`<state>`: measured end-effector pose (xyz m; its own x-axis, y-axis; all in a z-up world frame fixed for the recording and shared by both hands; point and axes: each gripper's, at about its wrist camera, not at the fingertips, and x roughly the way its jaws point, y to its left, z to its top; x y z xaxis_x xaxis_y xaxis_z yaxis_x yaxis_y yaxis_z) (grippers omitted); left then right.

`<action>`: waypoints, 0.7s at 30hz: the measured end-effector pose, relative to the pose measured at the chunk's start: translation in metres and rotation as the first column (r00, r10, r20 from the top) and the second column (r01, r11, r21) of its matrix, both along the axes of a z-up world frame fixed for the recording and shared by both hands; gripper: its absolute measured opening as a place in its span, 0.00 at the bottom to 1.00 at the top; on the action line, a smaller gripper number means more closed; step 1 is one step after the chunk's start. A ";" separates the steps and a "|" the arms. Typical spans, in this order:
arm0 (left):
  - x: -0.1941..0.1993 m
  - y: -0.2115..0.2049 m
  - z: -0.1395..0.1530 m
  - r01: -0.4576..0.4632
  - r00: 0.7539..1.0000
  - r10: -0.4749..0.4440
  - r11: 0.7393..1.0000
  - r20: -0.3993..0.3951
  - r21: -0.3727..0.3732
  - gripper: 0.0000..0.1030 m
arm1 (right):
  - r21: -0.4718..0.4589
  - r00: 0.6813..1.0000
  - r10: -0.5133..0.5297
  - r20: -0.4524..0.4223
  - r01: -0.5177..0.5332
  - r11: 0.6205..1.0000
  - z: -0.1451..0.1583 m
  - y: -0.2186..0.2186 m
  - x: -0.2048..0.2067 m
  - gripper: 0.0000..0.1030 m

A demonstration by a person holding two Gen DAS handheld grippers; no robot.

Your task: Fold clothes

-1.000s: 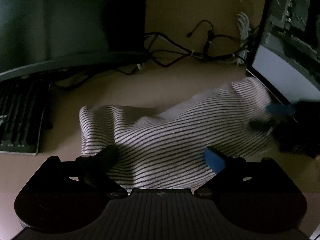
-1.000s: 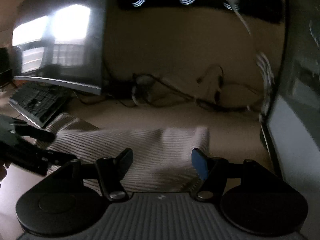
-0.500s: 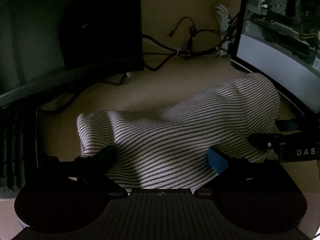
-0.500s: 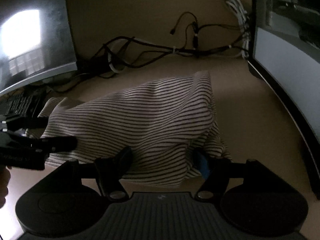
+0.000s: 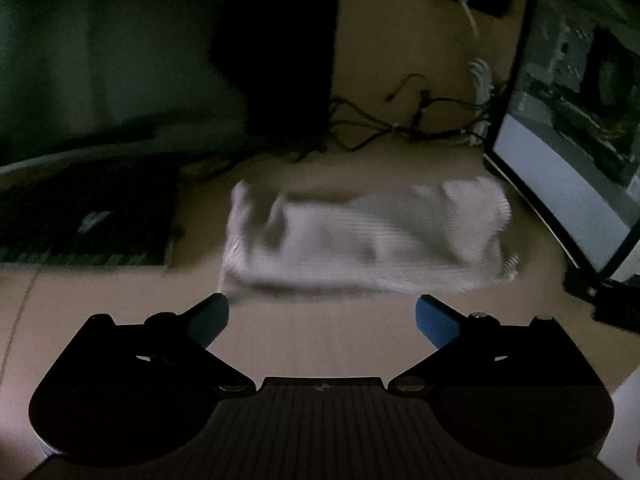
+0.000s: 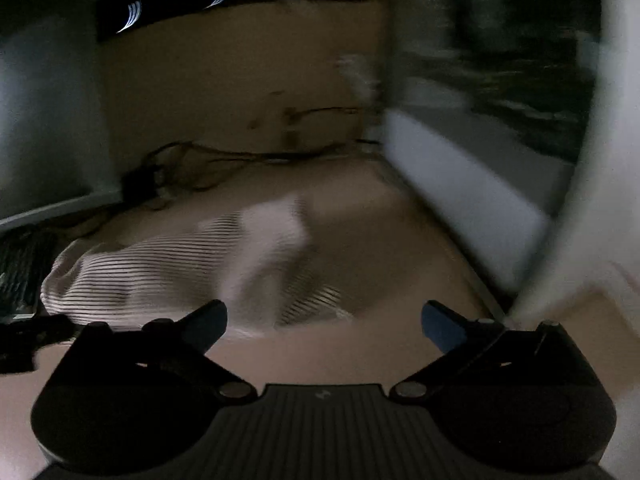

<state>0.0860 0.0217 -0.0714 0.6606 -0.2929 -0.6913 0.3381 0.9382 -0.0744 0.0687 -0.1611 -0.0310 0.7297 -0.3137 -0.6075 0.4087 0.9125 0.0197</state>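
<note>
A white garment with thin dark stripes [image 5: 364, 240] lies bunched in a low heap on the tan desk [image 5: 320, 340]. It also shows in the right wrist view [image 6: 168, 272], blurred by motion. My left gripper [image 5: 322, 316] is open and empty, just short of the garment's near edge. My right gripper [image 6: 324, 320] is open and empty, at the garment's near right edge. The left gripper's dark body [image 6: 28, 336] shows at the left edge of the right wrist view.
A keyboard [image 5: 84, 232] lies to the left of the garment. A lit monitor [image 5: 576, 120] stands on the right, another dark monitor [image 5: 120, 60] at back left. Tangled cables [image 5: 400, 128] run along the back of the desk.
Both grippers have pulled back and up from the garment. It was over their fingers before and now lies free on the desk. Both views are blurred by motion.
</note>
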 end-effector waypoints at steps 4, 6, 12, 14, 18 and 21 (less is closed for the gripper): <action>-0.061 0.009 0.039 -0.132 0.990 0.133 0.991 0.054 -0.013 1.00 | -0.045 0.990 0.112 0.091 -0.108 0.993 0.037 0.007 -0.068 1.00; -0.092 0.010 0.058 -0.193 0.977 0.192 0.981 0.091 -0.001 1.00 | -0.087 0.978 0.167 0.124 -0.157 0.984 0.052 0.012 -0.099 1.00; -0.169 0.006 0.094 -0.172 0.960 0.141 0.979 0.243 0.109 1.00 | -0.043 0.957 0.269 0.105 -0.266 0.963 0.073 0.012 -0.150 1.00; -0.182 0.008 0.097 -0.159 0.967 0.133 0.982 0.219 0.106 1.00 | 0.007 0.957 0.268 0.108 -0.270 0.963 0.078 0.008 -0.160 1.00; -0.191 0.014 0.097 -0.119 0.983 0.112 0.992 0.146 0.041 1.00 | 0.025 0.958 0.260 0.122 -0.265 0.964 0.084 0.007 -0.174 1.00; -0.186 0.012 0.096 -0.127 0.987 0.122 0.991 0.104 0.044 1.00 | 0.008 0.964 0.239 0.112 -0.241 0.970 0.087 0.011 -0.182 1.00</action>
<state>-0.1001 0.0340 0.0244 0.7570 -0.1705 -0.6308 0.2221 0.9750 0.0030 -0.1131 -0.1502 0.0558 0.8446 -0.1090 -0.5242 0.1717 0.9825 0.0724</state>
